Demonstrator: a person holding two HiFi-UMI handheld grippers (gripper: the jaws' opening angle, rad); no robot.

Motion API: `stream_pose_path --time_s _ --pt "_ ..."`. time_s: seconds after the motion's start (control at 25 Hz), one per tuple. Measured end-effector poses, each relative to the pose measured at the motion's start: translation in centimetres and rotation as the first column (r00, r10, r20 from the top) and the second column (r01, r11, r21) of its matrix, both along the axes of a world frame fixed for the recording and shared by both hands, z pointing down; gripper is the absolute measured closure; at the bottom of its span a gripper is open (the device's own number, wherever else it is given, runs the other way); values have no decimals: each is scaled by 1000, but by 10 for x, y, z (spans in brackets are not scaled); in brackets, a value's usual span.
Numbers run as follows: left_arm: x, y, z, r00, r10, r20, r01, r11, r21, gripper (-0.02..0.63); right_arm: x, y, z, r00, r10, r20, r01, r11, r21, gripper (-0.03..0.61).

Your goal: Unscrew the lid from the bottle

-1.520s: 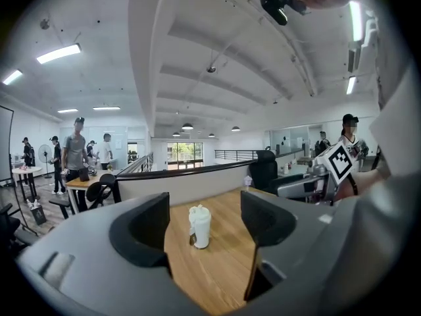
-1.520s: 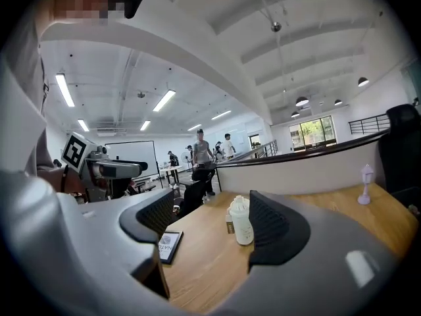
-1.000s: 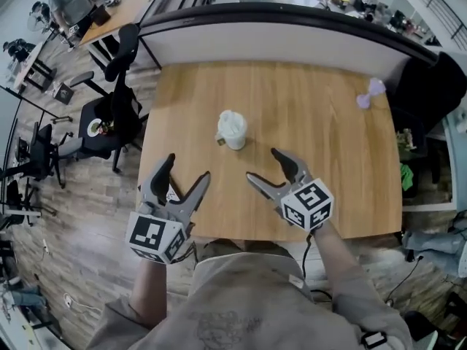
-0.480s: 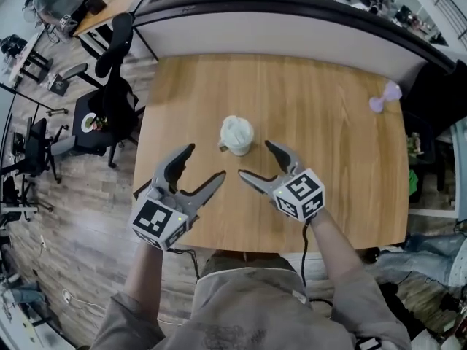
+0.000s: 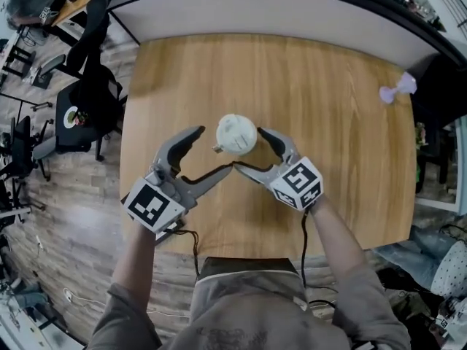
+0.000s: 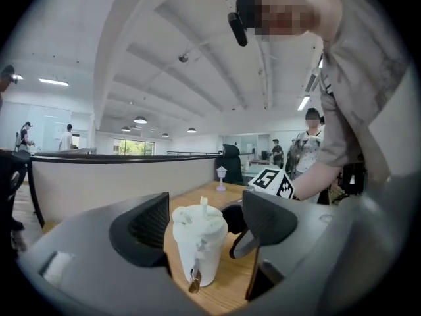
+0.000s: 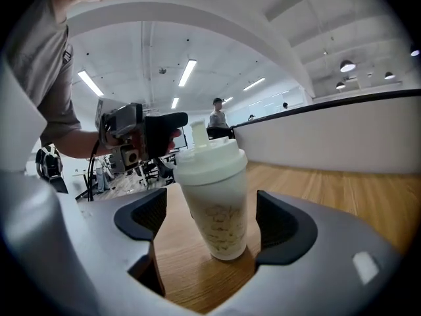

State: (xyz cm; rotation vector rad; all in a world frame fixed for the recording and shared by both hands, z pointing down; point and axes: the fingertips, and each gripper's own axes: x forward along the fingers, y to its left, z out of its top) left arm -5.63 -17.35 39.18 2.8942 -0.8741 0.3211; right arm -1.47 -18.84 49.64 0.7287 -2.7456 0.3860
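Note:
A white bottle (image 5: 236,134) with a white screw lid (image 7: 209,160) stands upright on the wooden table (image 5: 328,159), and a small brown tag (image 6: 195,282) hangs at its side. My left gripper (image 5: 210,152) is at its near left. Its jaws are opening, and the bottle (image 6: 197,242) stands in the gap without touching either pad. My right gripper (image 5: 252,150) is at the near right, open wide. The bottle (image 7: 217,203) sits between its pads (image 7: 279,222) with a gap on each side. Nothing is gripped.
A small lilac object (image 5: 398,87) stands at the table's far right. A white partition (image 5: 277,13) runs along the far edge. Black office chairs (image 5: 91,86) stand on the floor to the left. The near table edge (image 5: 248,257) is just behind my grippers.
Both grippers have moved forward from the near edge to flank the bottle. The right jaws have spread wider.

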Motion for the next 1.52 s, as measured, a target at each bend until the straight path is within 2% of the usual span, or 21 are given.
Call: stream_pose_path --time_s 0.16,0.36,0.56,0.72,0.76,0.92,1.0,1.12,1.32,1.4,1.52 --pt "5 -11 21 996 93 -2 -93 996 -12 258 -9 -9 16 999 -45 3 45 999 22 161" --pt "16 -20 44 974 228 -6 -228 973 -28 196 -22 -19 25 997 -68 47 65 997 45 161" --pt "25 -31 53 952 300 -64 -303 952 -49 169 -32 -21 29 993 -116 23 113 988 103 163" --pt "37 -33 54 911 404 -80 -410 909 -75 176 -36 -21 31 991 -136 10 133 982 132 169" --pt "39 -33 55 904 421 -80 -426 902 -71 205 -36 -21 31 991 -136 13 133 983 130 169" --pt "40 -35 56 894 439 -84 -445 894 -57 219 -36 -21 32 991 -135 11 133 983 127 170" --pt "39 -35 57 903 423 -71 -427 902 -57 221 -36 -22 32 991 -134 9 132 983 128 170" --pt "38 -35 58 933 358 -48 -360 932 -45 222 -36 -21 32 992 -129 5 127 983 134 170" --pt "37 -36 59 991 125 -43 -126 991 -36 222 -35 -22 32 994 -105 15 102 987 128 170" --pt "35 -37 61 999 -1 -51 -1 999 -39 223 -34 -22 31 995 -94 19 91 988 128 170" --pt "34 -37 61 981 -179 -71 176 983 -47 224 -34 -21 31 996 -80 25 76 988 131 170"
